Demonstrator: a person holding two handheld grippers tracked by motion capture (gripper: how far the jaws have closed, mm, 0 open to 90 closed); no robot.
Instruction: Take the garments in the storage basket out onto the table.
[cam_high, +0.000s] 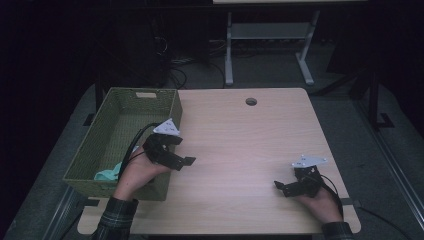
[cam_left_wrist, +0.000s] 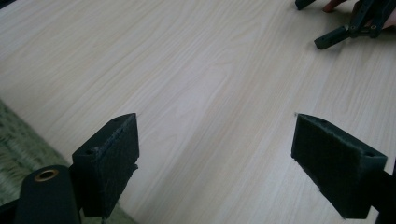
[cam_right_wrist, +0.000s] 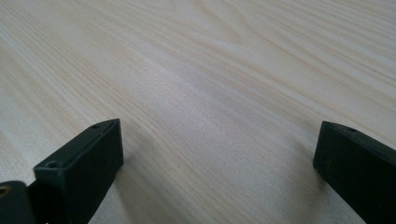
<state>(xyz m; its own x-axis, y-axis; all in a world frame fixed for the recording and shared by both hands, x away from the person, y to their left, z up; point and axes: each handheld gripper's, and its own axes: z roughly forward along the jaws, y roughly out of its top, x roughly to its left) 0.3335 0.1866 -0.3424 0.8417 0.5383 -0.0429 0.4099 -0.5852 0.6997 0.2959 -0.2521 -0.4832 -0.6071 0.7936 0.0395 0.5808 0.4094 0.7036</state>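
Left hand-held gripper (cam_high: 186, 161) held wide open and empty beside the green woven basket (cam_high: 116, 107), pale teal cloth (cam_high: 107, 174) lying in the basket's near corner, right hand-held gripper (cam_high: 280, 187) spread wide, empty, low over the tabletop (cam_high: 240, 140)

Matt pale wood table (cam_high: 240, 135), woven green basket (cam_high: 120, 120), black foam-padded claw (cam_left_wrist: 215, 163)

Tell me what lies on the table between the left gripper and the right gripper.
Nothing: in the high view, the table is bare wood between the left gripper and the right gripper. The left gripper view shows the same bare stretch.
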